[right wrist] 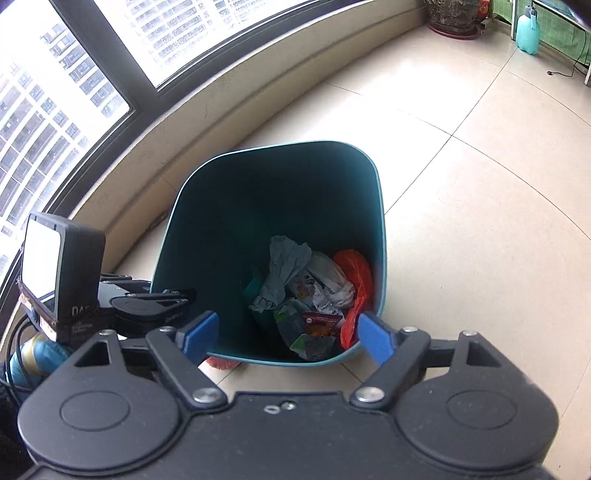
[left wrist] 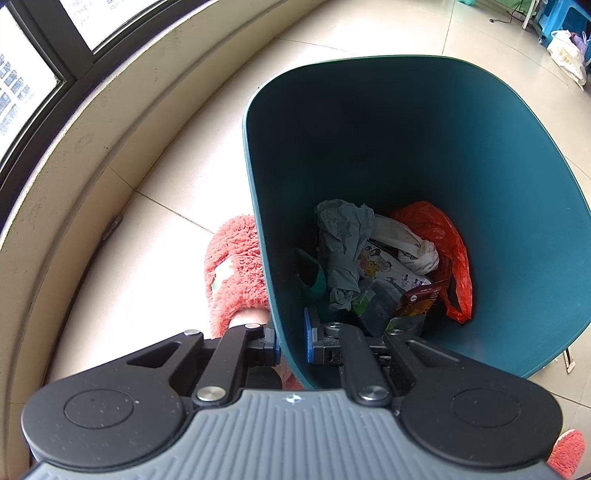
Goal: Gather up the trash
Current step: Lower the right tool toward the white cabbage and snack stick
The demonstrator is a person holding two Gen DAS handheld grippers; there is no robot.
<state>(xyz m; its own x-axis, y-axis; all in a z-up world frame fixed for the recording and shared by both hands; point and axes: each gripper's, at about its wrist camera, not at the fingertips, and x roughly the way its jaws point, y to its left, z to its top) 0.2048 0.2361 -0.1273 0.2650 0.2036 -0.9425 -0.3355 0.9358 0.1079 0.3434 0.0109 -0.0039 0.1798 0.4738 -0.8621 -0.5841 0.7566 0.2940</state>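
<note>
A teal trash bin [left wrist: 461, 155] stands on the tiled floor and holds several pieces of trash: grey crumpled paper [left wrist: 343, 236], a white knotted bag [left wrist: 410, 243], an orange plastic bag [left wrist: 447, 251] and printed wrappers [left wrist: 417, 295]. My left gripper [left wrist: 291, 341] is shut on the bin's near left wall, one pad outside and one inside. In the right wrist view the bin [right wrist: 207, 229] sits below my right gripper [right wrist: 286, 334], which is open and empty above the bin's near rim. The left gripper [right wrist: 147, 306] shows at the bin's left edge.
A curved low wall [right wrist: 258, 92] with windows runs behind the bin. A pink fluffy slipper [left wrist: 236, 269] is beside the bin on the left. A plant pot [right wrist: 452, 16], a light blue bottle [right wrist: 528, 27] and a white bag [left wrist: 567, 55] stand far off.
</note>
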